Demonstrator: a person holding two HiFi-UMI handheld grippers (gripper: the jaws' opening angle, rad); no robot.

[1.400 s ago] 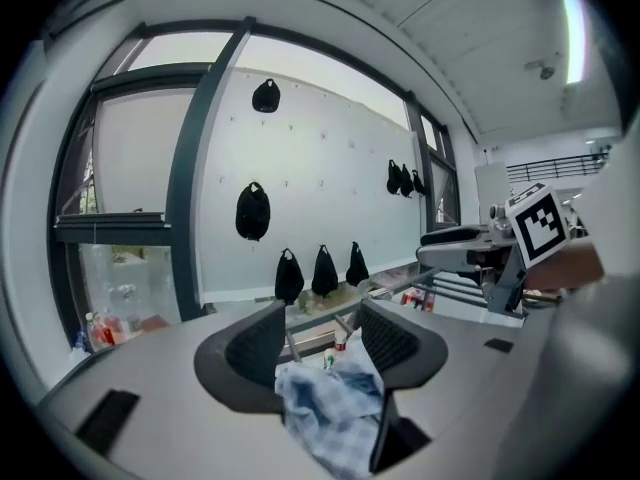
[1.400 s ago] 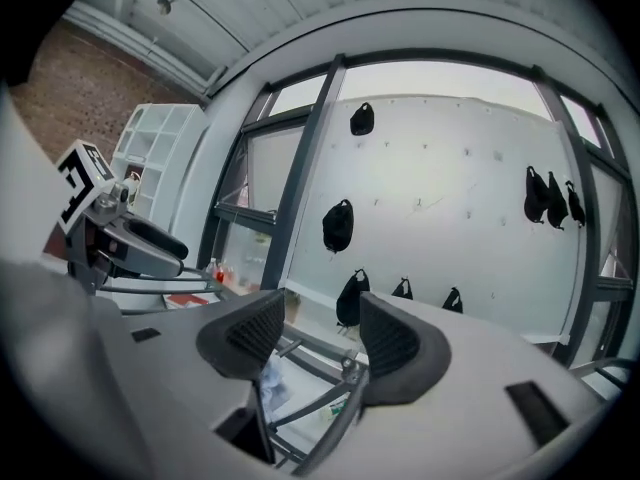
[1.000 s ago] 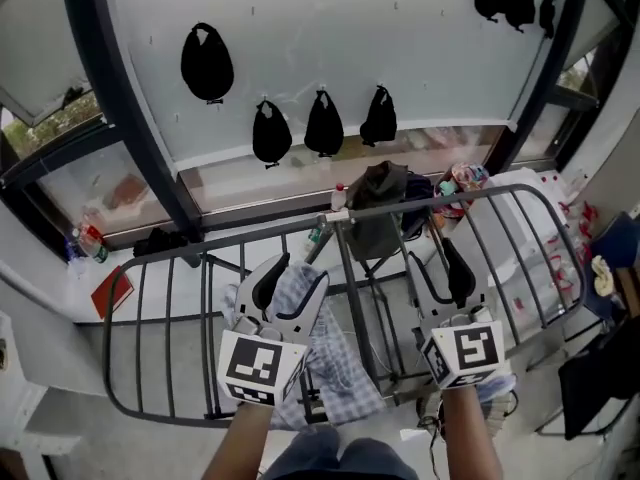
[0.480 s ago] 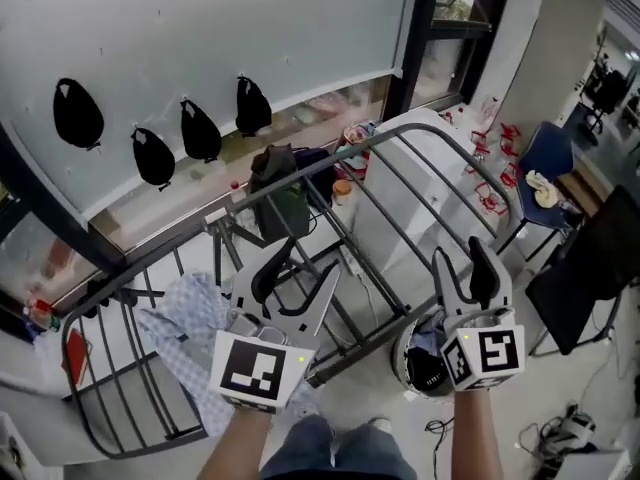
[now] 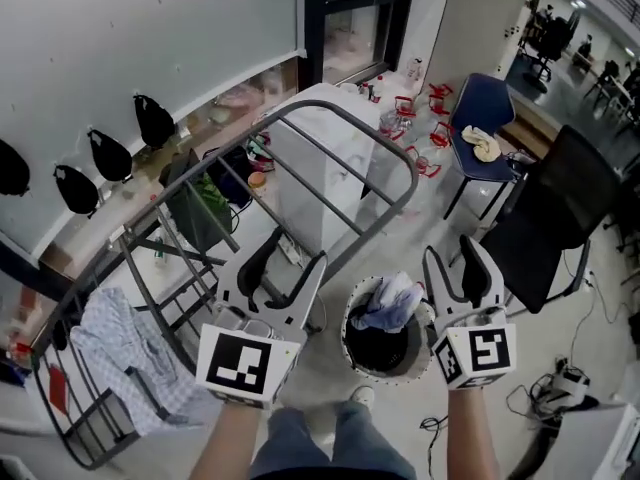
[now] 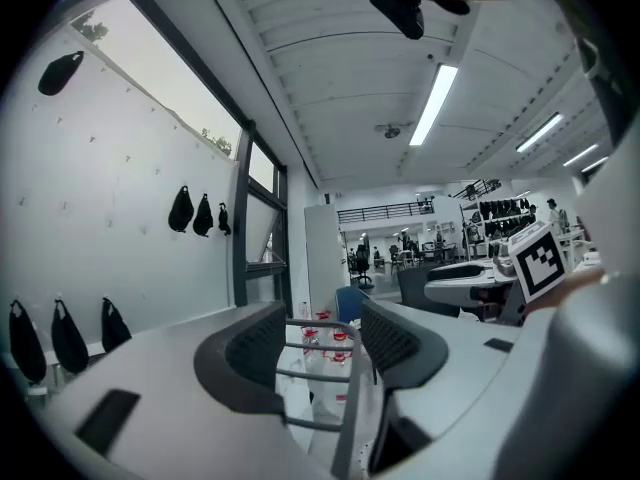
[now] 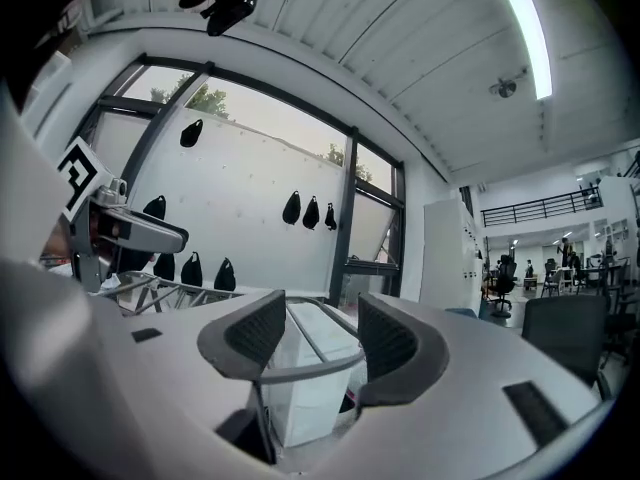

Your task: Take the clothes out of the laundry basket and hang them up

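Head view: left tongs [image 5: 285, 273], jaws apart, nothing between them, held above the near right edge of a grey metal drying rack [image 5: 300, 140]. Right tongs [image 5: 455, 273], jaws apart, empty, held just right of the laundry basket [image 5: 347, 333], near its rim. Laundry basket: round, white-rimmed, dark inside, standing on the floor [image 5: 440, 183] between the two tongs and right of the rack; a pale blue and white garment [image 5: 388, 303] lies bunched at its top. One checked shirt [image 5: 130, 353] is draped over the rack's near left end, well apart from the basket. Far right: a blue chair [image 5: 480, 118] and, nearer, a black chair [image 5: 550, 208]. Black bags [image 5: 155, 118] hang on the white wall at far left. Left gripper view: left tongs [image 6: 322, 343], ribbed pads apart with nothing clamped; rack bars [image 6: 318, 348] show through the gap beyond them; the right tongs' marker cube [image 6: 540, 258] appears at right. Right gripper view: right tongs [image 7: 320, 343], pads apart and empty; a curved rack rail [image 7: 310, 368] crosses the gap farther off, and the left tongs' body [image 7: 130, 230] shows at left.
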